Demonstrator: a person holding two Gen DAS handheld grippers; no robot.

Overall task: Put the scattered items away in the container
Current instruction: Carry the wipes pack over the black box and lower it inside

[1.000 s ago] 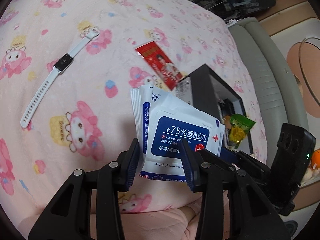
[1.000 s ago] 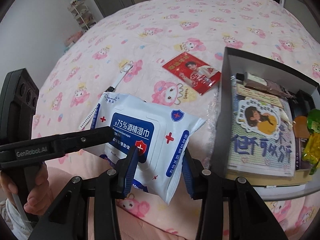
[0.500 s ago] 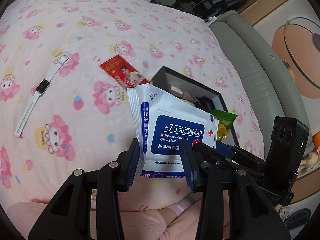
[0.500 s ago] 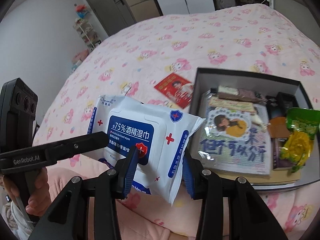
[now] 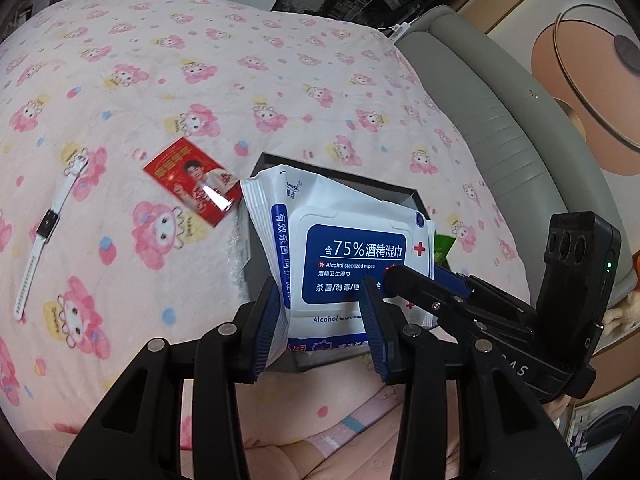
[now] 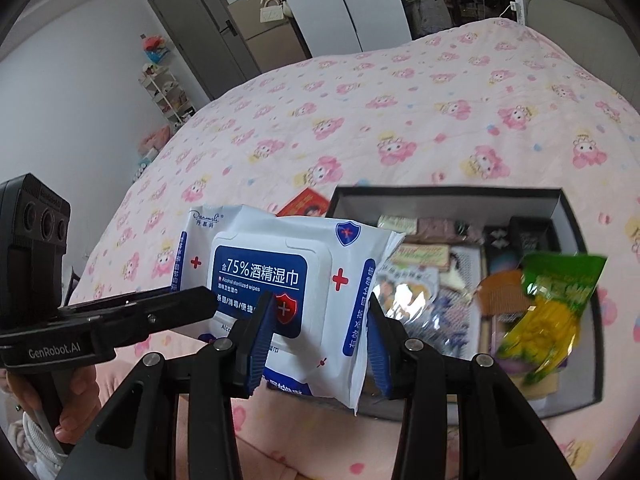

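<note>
A white and blue pack of alcohol wipes (image 5: 352, 248) (image 6: 272, 264) hangs in the air, gripped from both sides. My left gripper (image 5: 322, 304) is shut on one end, my right gripper (image 6: 318, 312) on the other. The pack hovers over the near left edge of the dark open box (image 6: 440, 192) (image 5: 400, 196), which lies on the pink bed. Inside the box are a green and yellow snack bag (image 6: 556, 300), a printed card and several small items. A red packet (image 5: 192, 180) (image 6: 306, 204) and a white watch (image 5: 44, 232) lie on the blanket left of the box.
The pink cartoon blanket (image 5: 240, 80) covers the whole bed. A grey padded headboard (image 5: 500, 140) runs along the right side in the left wrist view. A person's hand (image 6: 76, 400) holds the left gripper's handle. A door and shelves stand at the far wall.
Both grippers have lifted the wipes pack and carried it toward the box. The watch and red packet have slid away to the left in the left wrist view.
</note>
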